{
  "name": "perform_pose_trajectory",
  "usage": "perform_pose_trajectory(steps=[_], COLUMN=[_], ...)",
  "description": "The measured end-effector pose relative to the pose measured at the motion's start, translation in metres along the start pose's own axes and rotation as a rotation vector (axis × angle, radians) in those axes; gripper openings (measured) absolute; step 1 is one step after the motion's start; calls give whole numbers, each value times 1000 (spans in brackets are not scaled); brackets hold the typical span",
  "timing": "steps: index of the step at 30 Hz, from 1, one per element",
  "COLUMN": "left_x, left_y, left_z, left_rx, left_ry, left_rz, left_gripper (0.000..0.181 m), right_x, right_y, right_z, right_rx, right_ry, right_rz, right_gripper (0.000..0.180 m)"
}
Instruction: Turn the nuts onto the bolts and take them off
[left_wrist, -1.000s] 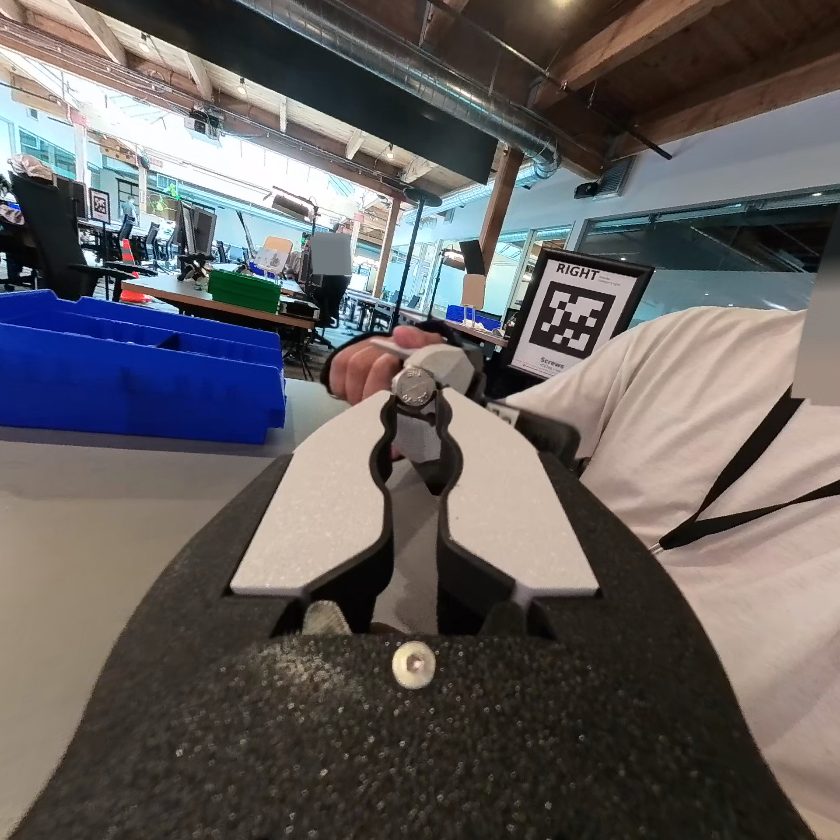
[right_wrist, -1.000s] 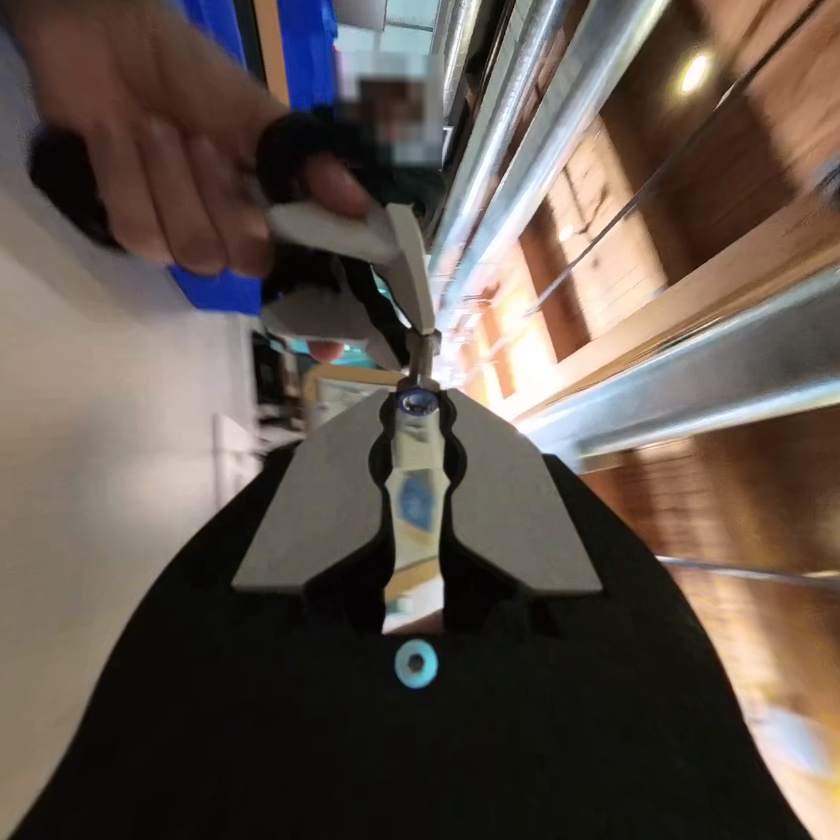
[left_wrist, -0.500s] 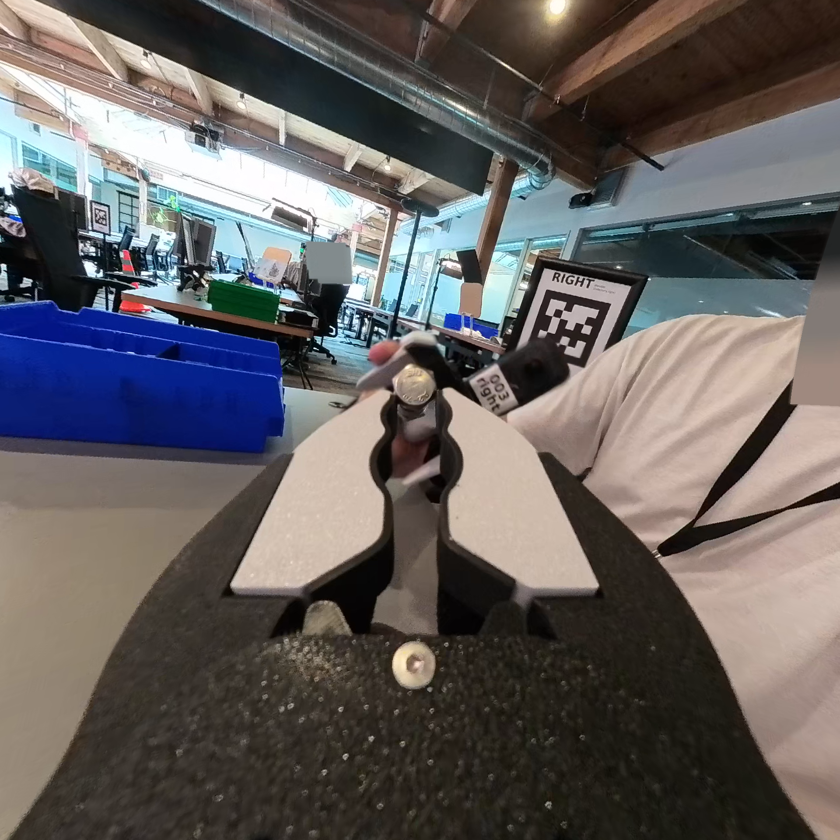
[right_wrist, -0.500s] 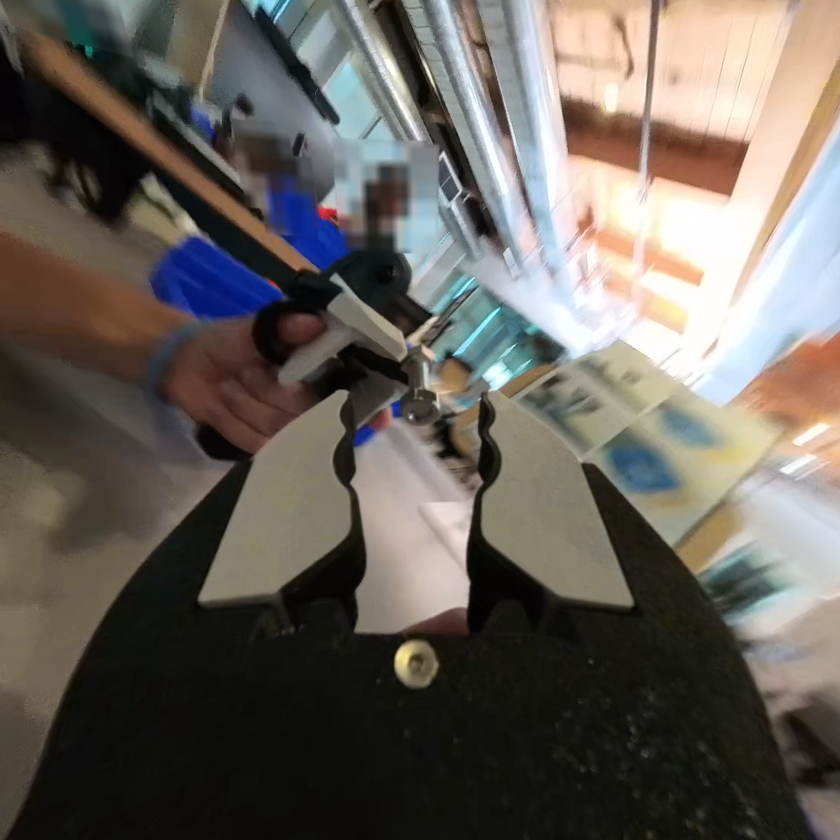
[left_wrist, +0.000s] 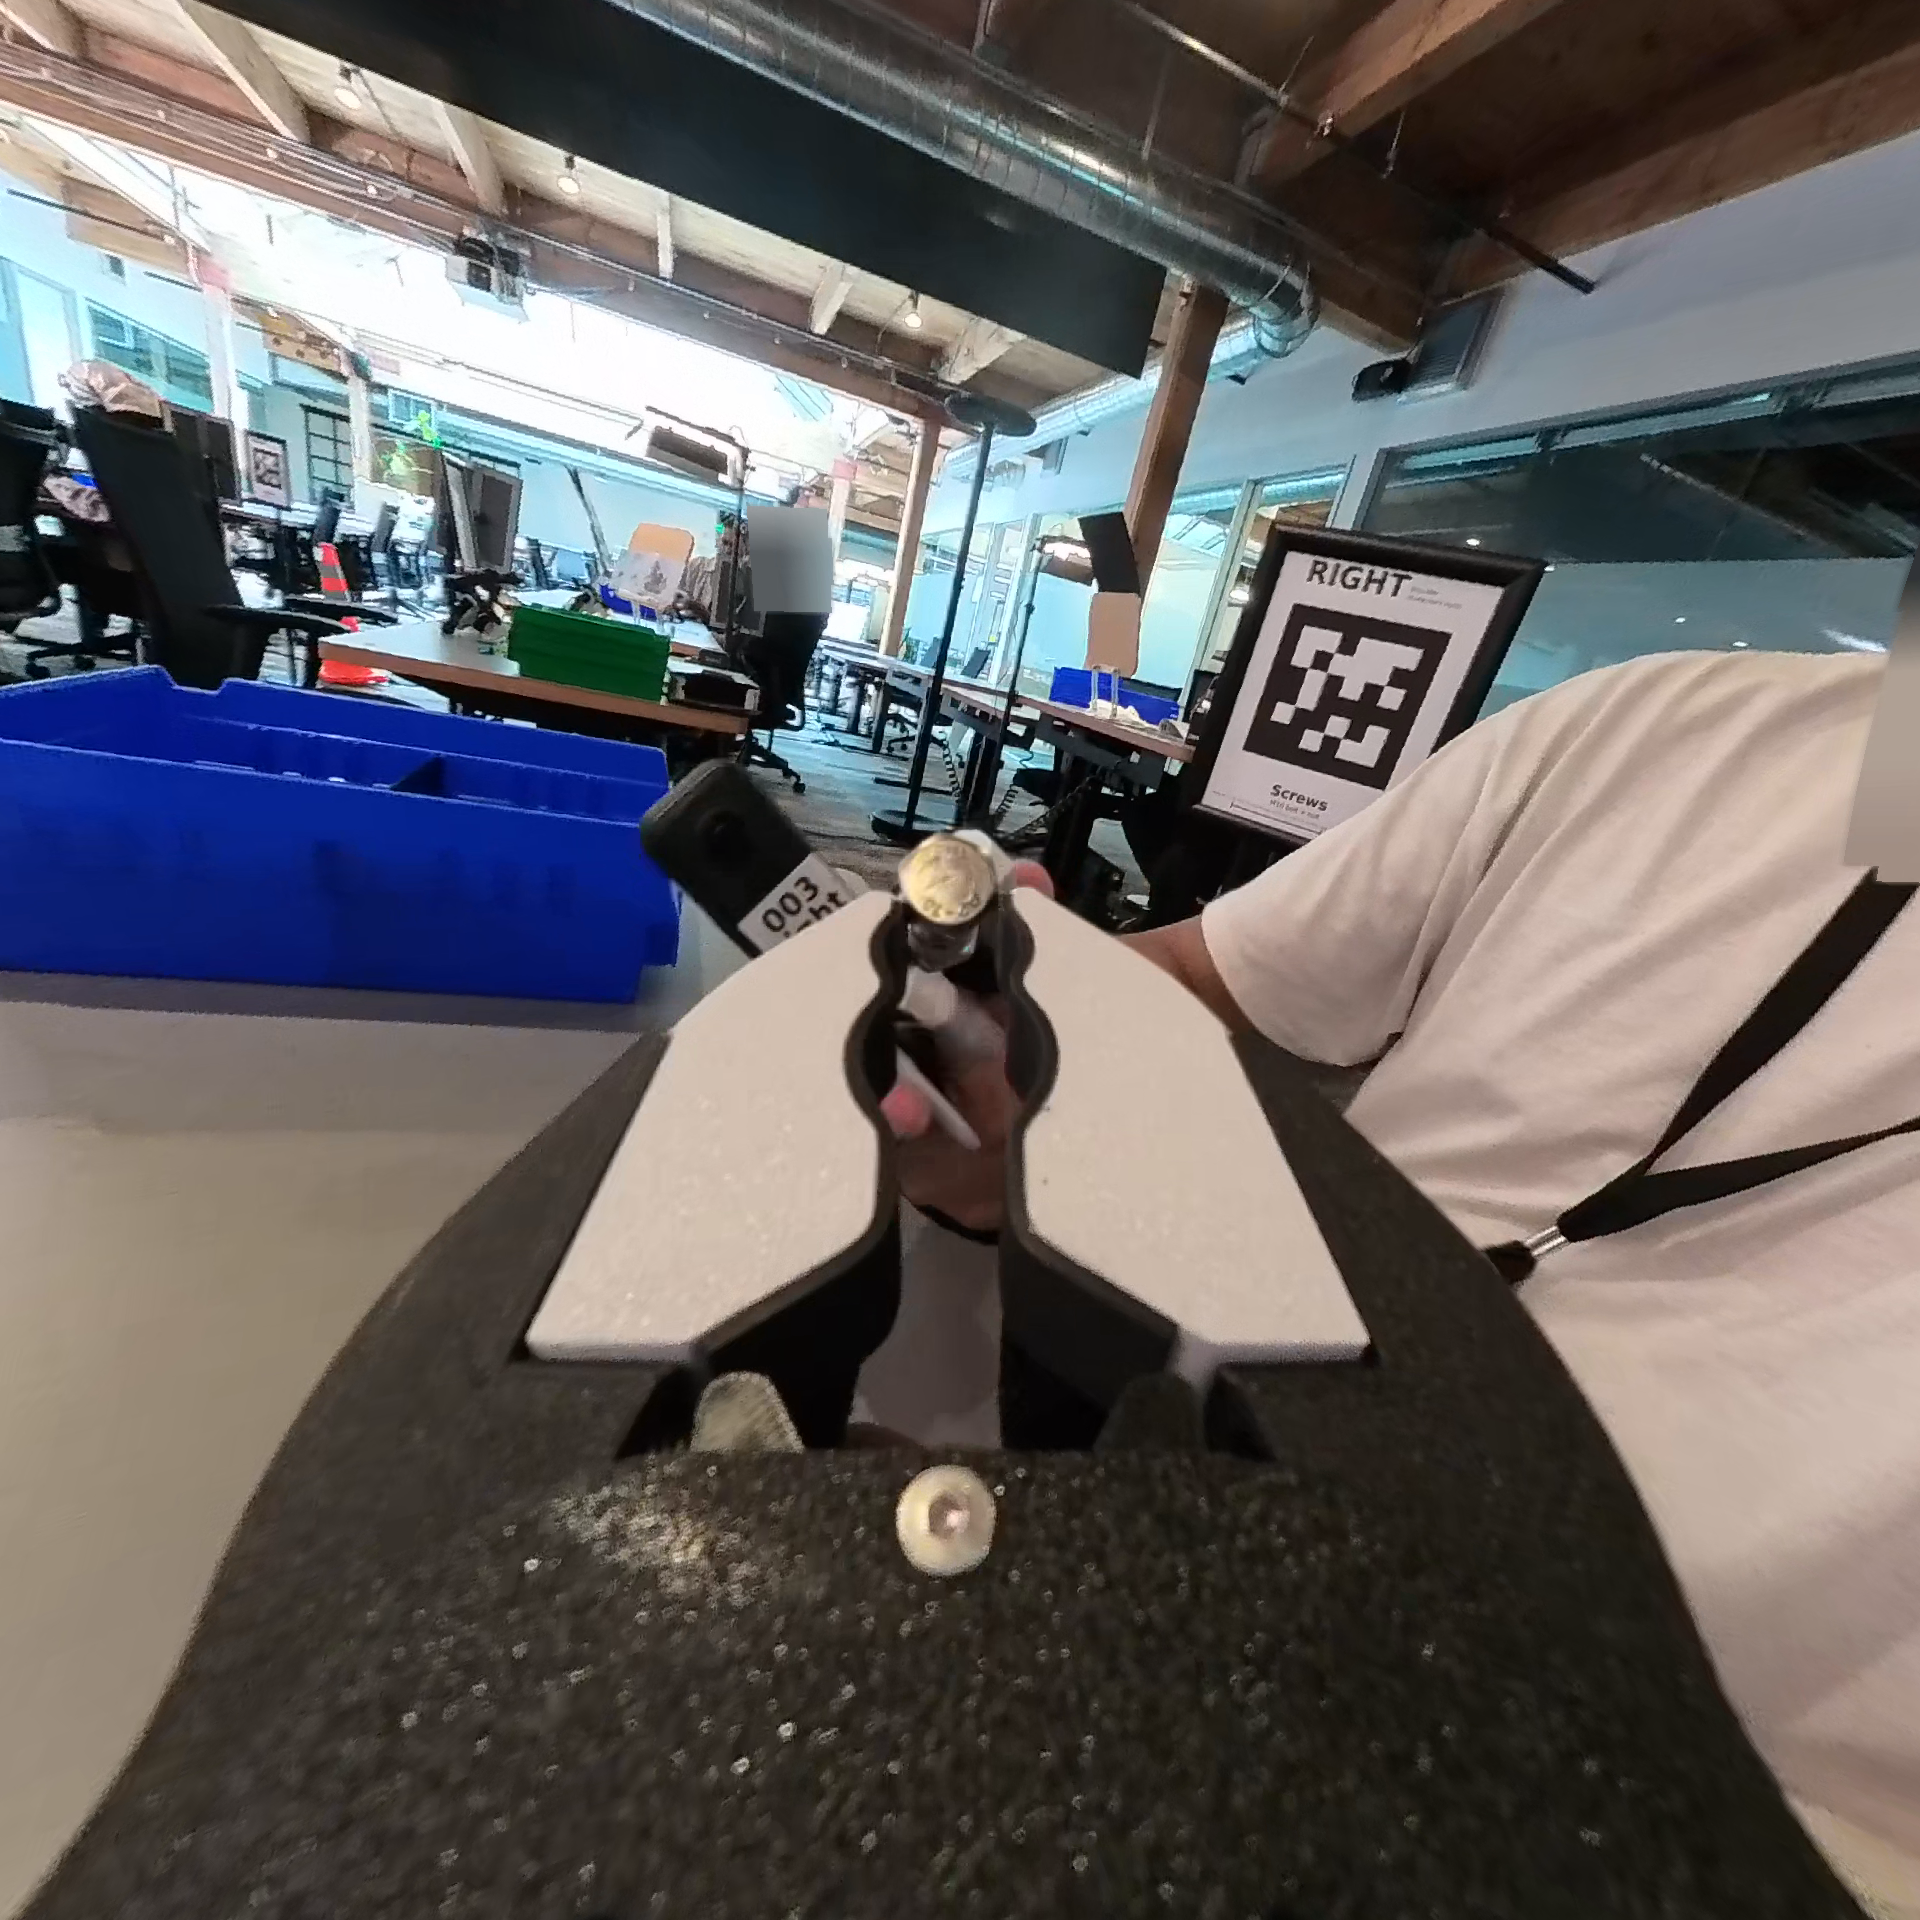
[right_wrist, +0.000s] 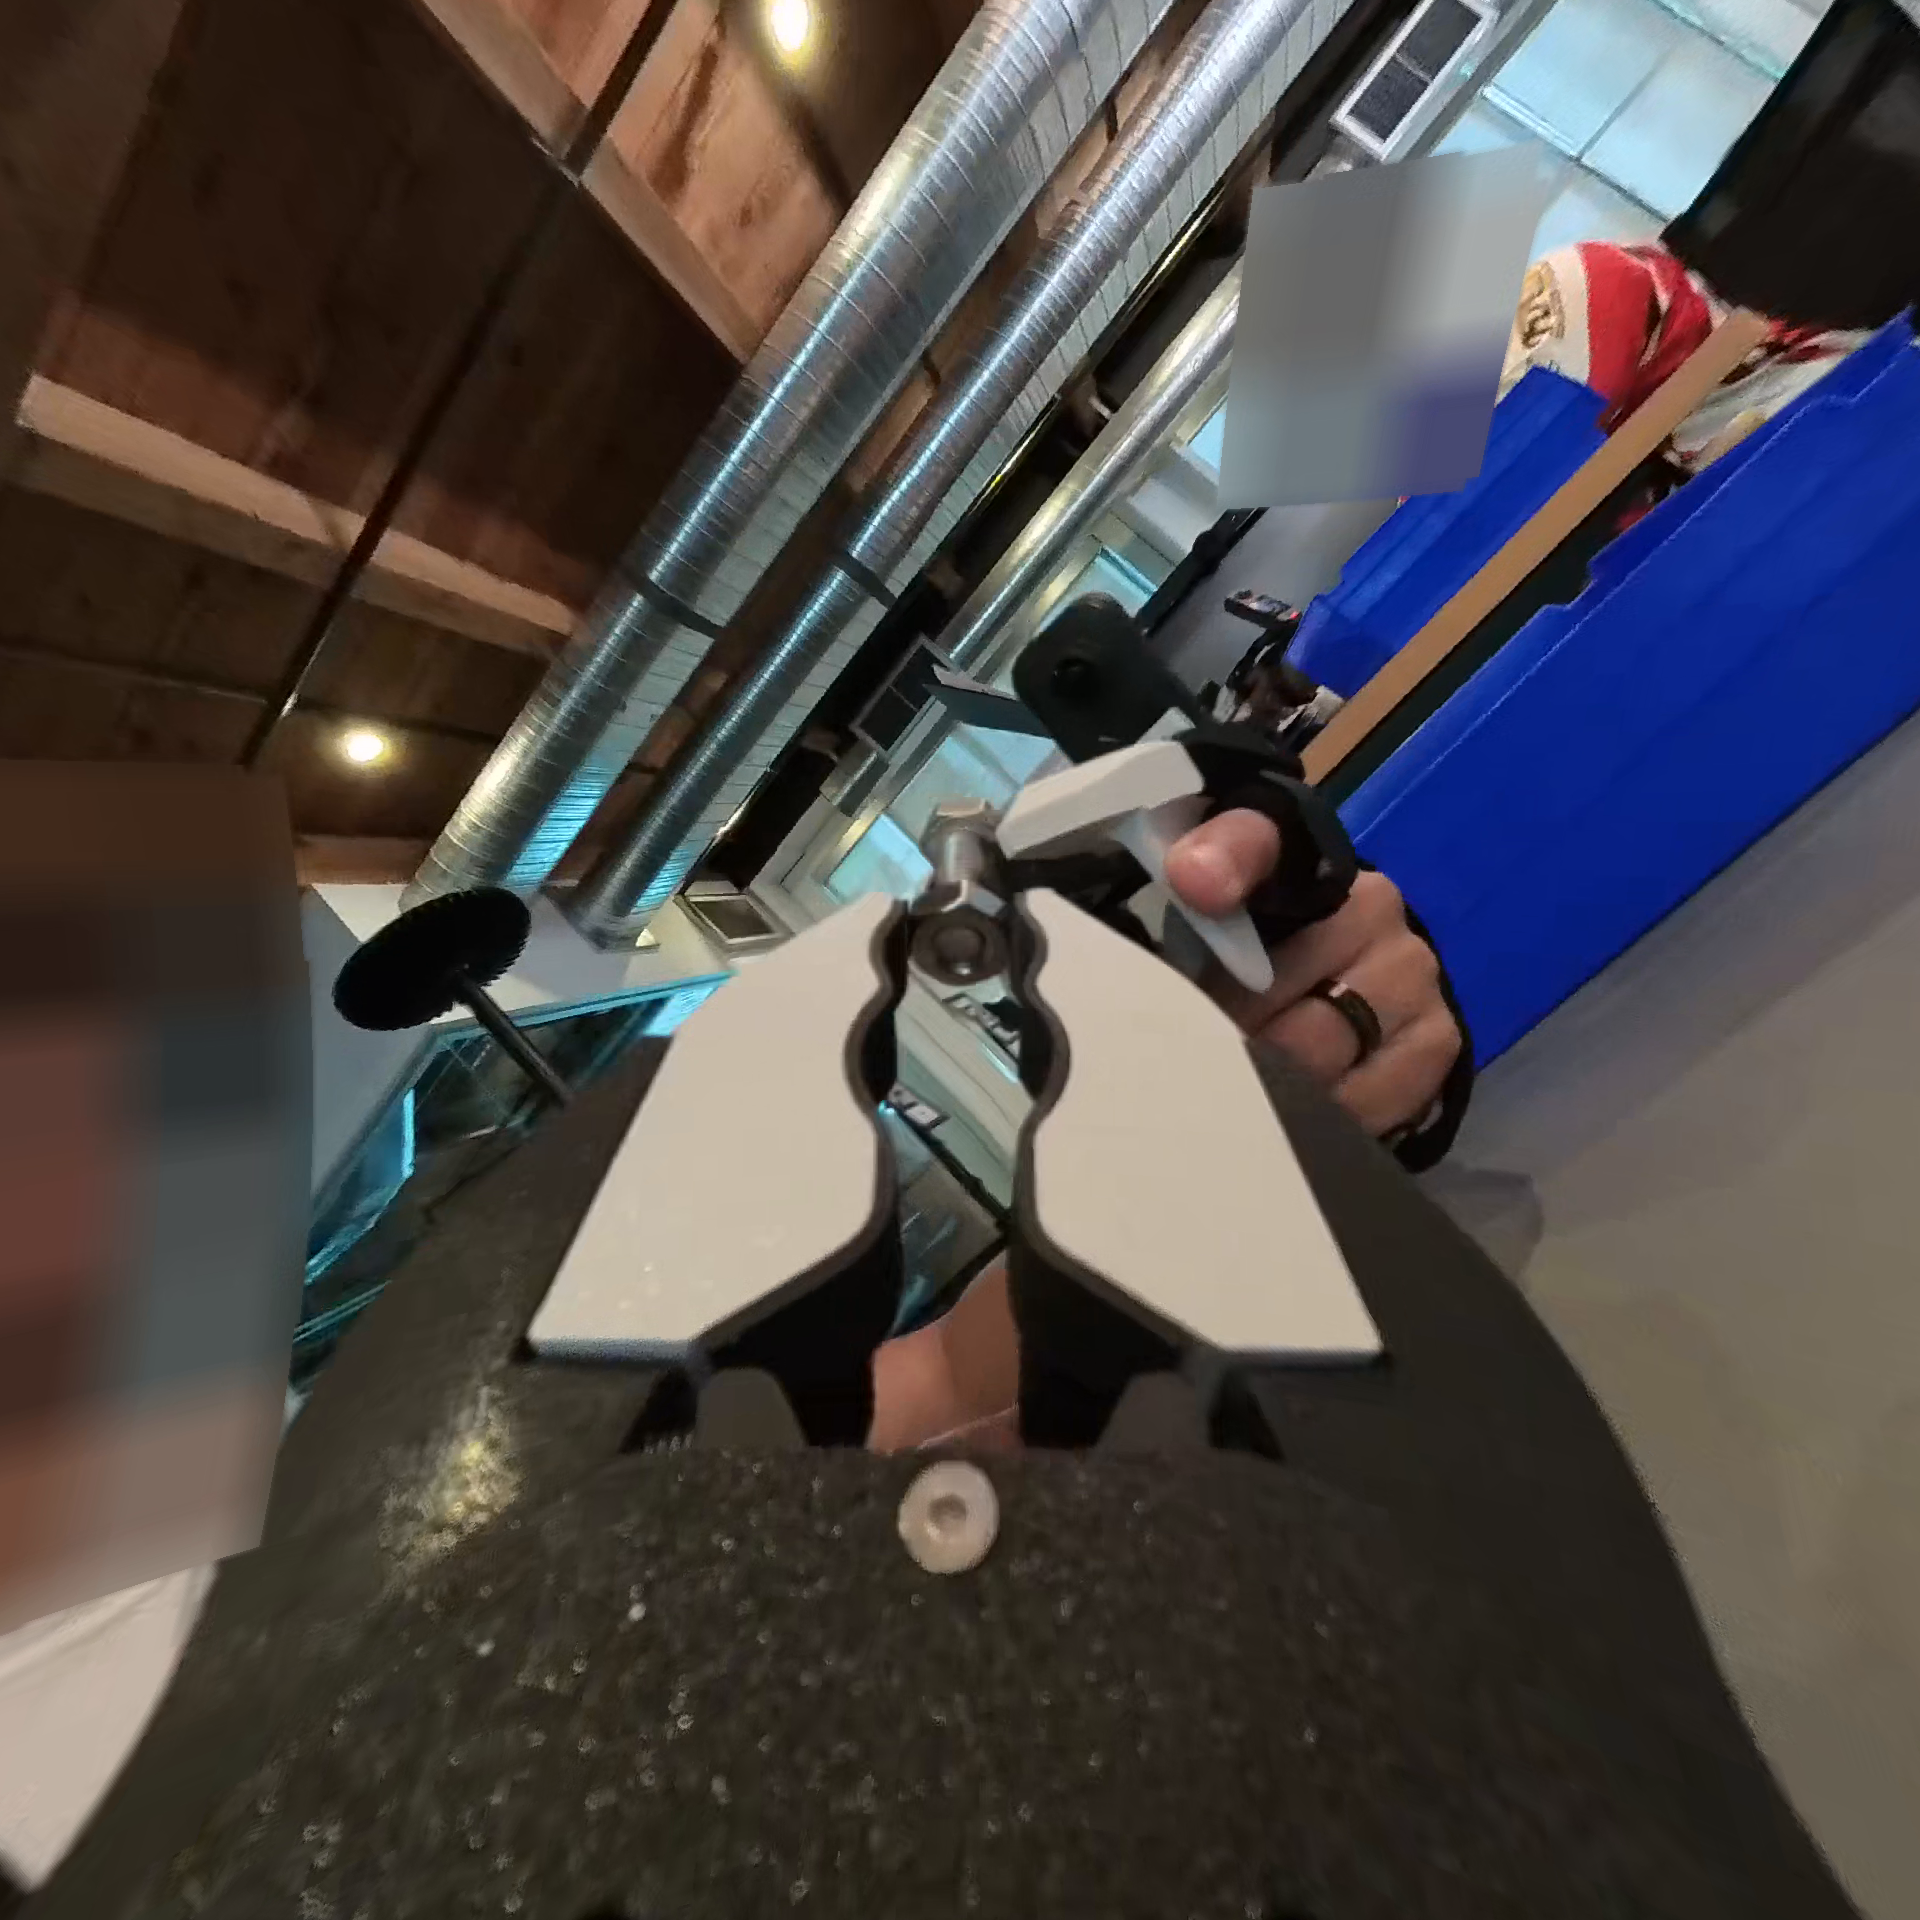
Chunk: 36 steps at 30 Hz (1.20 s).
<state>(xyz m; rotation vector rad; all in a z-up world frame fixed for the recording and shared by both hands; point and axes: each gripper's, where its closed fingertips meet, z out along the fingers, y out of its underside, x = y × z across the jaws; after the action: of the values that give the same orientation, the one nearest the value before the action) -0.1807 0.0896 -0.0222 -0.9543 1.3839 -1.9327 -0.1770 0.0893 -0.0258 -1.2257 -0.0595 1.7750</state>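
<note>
Turning: the step in hand — nut on bolt, held in the air above the table (left_wrist: 260, 1195).
Left gripper (left_wrist: 943, 914): clamped on the bolt (left_wrist: 943, 881) head.
Right gripper (right_wrist: 956, 940): closed round the nut (right_wrist: 954, 948).
Next: twist, release, re-grip — keeping both aligned.

Opposed close wrist views (bolt (left_wrist: 943, 881) shared)

Blue bin (left_wrist: 312, 873); bolt (left_wrist: 943, 879) seemingly silver.
</note>
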Motion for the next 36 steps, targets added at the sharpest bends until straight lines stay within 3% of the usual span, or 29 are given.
perform_pose_trajectory(steps=[3,5,12,16,18,22,25,28,31,33,36], left_x=[0,0,1,1,0,1,6,1,2,3,3], left_y=[0,1,0,-2,-2,-2,-3,-1,-6,-10,-14], left_z=[-1,0,0,-1,-2,0,2,0,-2,-4,-7], left_rx=[3,1,16,29,28,28,27,20,49,61,78], left_ry=[5,7,26,34,28,36,56,34,43,42,38], left_rz=[-9,-12,-35,-46,-48,-45,-42,-50,-53,-45,-38], left_gripper=[15,15,15,16,15,15,15,15,15,15,16], right_x=[2,1,3,0,0,-3,-7,1,-7,-9,0], right_y=[2,1,-5,-9,-11,-12,-7,-6,-1,5,11], right_z=[0,-1,-2,0,0,-1,0,-3,-2,-4,-7], right_rx=[-30,-61,-341,-433,-444,-394,-311,-354,-304,-281,-259], right_ry=[51,114,433,562,580,615,619,596,568,541,505], right_rz=[-124,-342,-1655,-2524,-2788,-2816,-2973,-2820,-2678,-2494,-1859], right_gripper=[18,17,18,18,18,18,18,19,50,54,58])
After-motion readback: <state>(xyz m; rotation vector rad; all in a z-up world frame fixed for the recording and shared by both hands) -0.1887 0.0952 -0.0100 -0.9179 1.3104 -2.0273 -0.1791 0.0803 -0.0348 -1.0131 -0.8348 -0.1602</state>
